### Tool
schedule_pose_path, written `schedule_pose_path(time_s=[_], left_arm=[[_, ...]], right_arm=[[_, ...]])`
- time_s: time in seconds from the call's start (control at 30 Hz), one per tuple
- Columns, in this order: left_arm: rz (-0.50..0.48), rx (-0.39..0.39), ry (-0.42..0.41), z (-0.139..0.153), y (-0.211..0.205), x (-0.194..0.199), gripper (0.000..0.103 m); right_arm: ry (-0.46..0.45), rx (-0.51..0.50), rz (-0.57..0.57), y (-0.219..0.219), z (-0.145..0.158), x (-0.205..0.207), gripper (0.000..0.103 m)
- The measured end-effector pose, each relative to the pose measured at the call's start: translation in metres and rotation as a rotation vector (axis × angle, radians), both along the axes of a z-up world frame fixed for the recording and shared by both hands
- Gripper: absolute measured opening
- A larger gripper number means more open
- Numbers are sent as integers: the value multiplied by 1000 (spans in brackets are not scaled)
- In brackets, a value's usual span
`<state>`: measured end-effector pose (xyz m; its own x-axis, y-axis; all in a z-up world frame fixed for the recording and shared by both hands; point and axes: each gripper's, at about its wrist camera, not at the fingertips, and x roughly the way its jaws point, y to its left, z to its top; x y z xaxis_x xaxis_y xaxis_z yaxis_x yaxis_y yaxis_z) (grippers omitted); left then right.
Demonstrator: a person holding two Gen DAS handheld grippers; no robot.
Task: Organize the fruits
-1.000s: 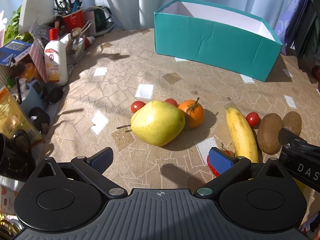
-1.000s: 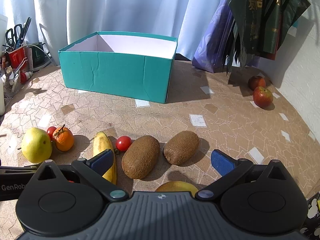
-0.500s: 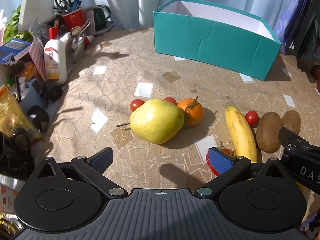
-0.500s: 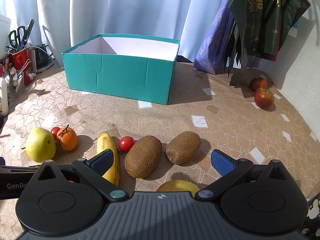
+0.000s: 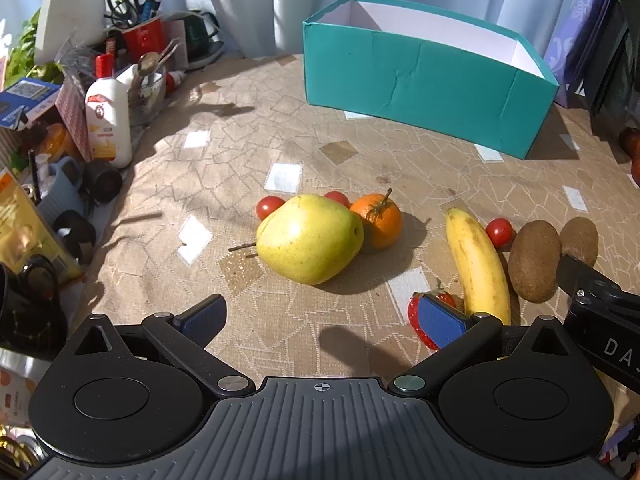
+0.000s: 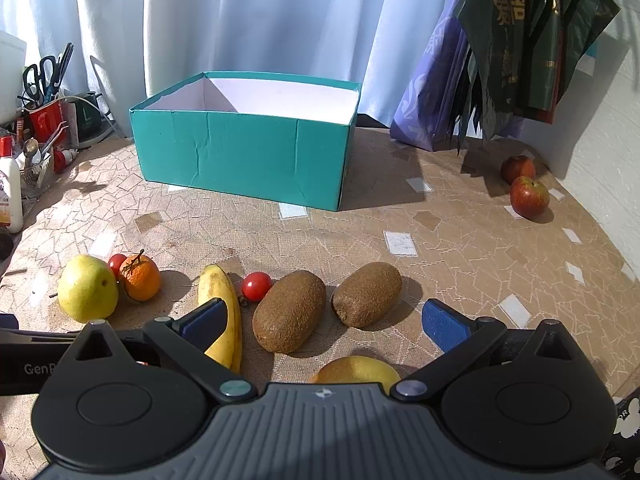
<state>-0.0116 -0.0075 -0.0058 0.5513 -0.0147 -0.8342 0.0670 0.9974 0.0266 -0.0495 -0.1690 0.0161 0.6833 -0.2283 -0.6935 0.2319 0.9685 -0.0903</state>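
Fruits: loose row on the counter [image 6: 460, 240], none boxed yet; pear [image 5: 310, 238] touches orange [image 5: 378, 222], banana [image 5: 478, 264] just beside two kiwis [image 6: 290, 312].
Box: teal box [image 6: 244, 160] open-topped behind the row, probably the destination.
Left gripper [image 5: 320, 316]: jaws wide, empty, facing the pear, likely first pick.
Right gripper [image 6: 320, 320]: jaws wide, empty, over the kiwis.
Left view only: strawberry [image 5: 416, 316] behind the right pad, desk clutter.
Right view only: two apples [image 6: 528, 196] well apart by the wall, yellow fruit [image 6: 356, 370] under the jaws.
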Motion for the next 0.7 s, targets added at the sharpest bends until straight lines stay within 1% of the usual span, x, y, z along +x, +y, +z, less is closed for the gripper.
schedule_pose_path(time_s=[0.7], left_arm=[[-17,0,12,1,-2,0,103]], right_arm=[[-8,-4,-7,-3,2,-7,103]])
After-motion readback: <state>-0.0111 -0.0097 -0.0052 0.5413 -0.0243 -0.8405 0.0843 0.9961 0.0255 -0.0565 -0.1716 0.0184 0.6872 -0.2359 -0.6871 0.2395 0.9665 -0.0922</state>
